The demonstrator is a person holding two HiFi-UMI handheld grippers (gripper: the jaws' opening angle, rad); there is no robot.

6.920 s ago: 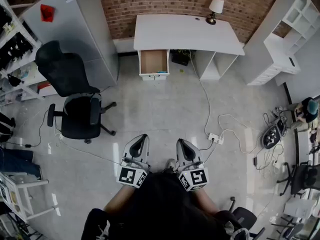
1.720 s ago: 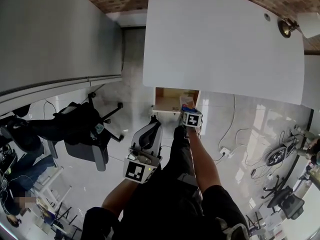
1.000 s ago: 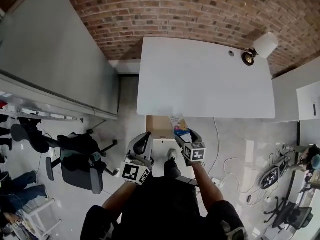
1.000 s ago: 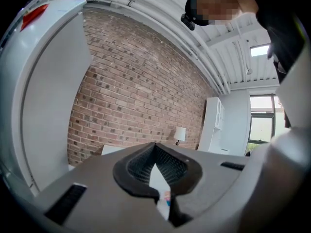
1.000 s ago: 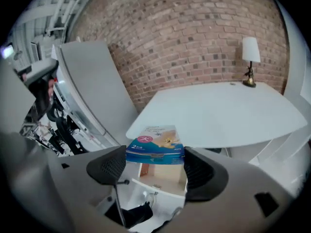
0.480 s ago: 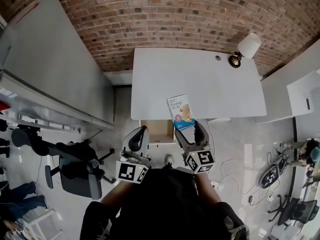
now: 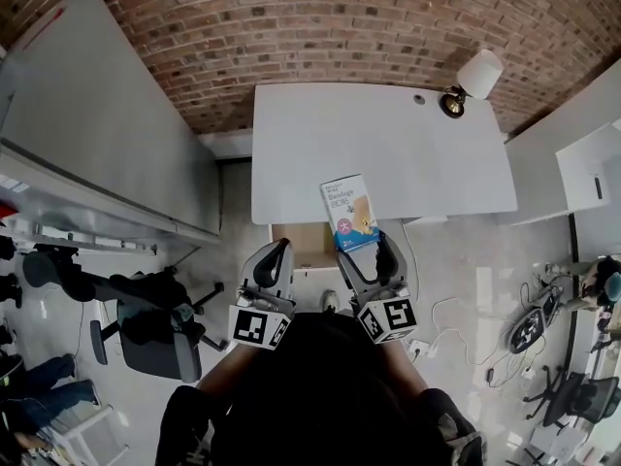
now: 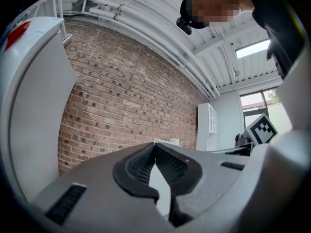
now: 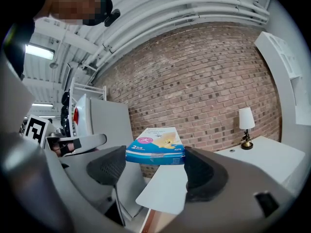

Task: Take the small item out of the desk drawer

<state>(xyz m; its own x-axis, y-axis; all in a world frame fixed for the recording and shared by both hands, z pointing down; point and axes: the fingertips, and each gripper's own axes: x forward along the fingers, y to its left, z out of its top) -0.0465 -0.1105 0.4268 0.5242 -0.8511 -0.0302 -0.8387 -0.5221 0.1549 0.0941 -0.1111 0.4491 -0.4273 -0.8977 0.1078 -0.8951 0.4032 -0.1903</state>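
A small blue-and-white box [image 7: 350, 213] [image 9: 156, 146] is held up in the air over the front edge of the white desk [image 7: 388, 149], with my right gripper [image 7: 366, 249] [image 9: 155, 164] shut on its near end. Below it the desk drawer [image 7: 300, 245] stands pulled out, its brown inside showing. My left gripper [image 7: 271, 263] [image 8: 155, 171] is shut and holds nothing; it hangs beside the right one, in front of the drawer.
A lamp [image 7: 470, 79] stands at the desk's back right corner against the brick wall. A grey cabinet [image 7: 97, 134] is to the left, a black office chair [image 7: 155, 323] on the floor at left. Cables and a power strip [image 7: 422, 348] lie at right.
My right gripper reached into the open drawer, closed on the box and lifted it out. In the last half second the box shifted only slightly. The left gripper stayed shut.
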